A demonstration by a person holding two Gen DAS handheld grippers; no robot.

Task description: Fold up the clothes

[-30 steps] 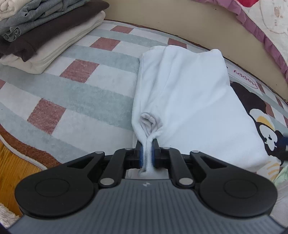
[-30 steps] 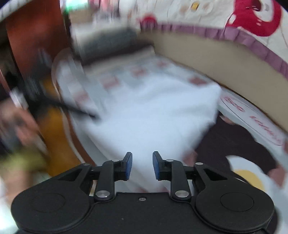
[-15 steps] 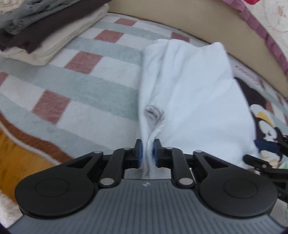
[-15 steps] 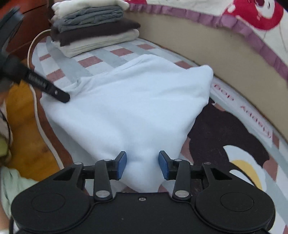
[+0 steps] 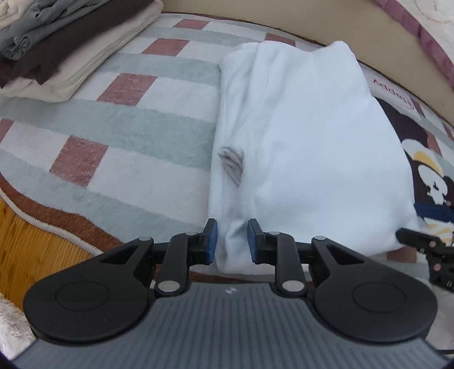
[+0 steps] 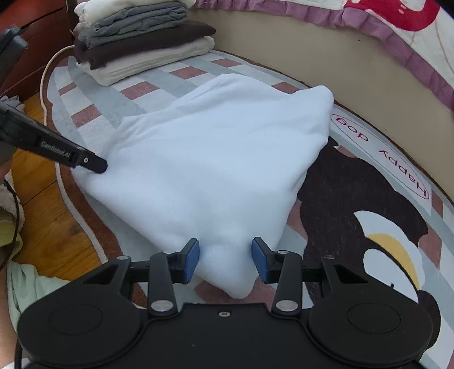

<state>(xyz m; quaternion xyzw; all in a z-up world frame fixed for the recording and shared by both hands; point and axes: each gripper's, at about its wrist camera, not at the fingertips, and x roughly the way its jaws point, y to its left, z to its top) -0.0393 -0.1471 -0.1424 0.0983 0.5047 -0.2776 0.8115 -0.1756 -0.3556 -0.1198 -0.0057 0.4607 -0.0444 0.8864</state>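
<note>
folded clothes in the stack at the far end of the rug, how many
4 that I can make out: cream top, grey beneath, dark brown under that, cream bottom. Thinner pieces may be hidden between.

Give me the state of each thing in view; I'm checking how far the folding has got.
White garment: folded, flat on the rug, near corners between both grippers' pads.
Left gripper: open, pads off the cloth fold between them.
Right gripper: jaws opening, garment's corner between them, not pinched.
Stack of clothes: folded, piled at the rug's far end.
Rug: flat on the wooden floor.
</note>
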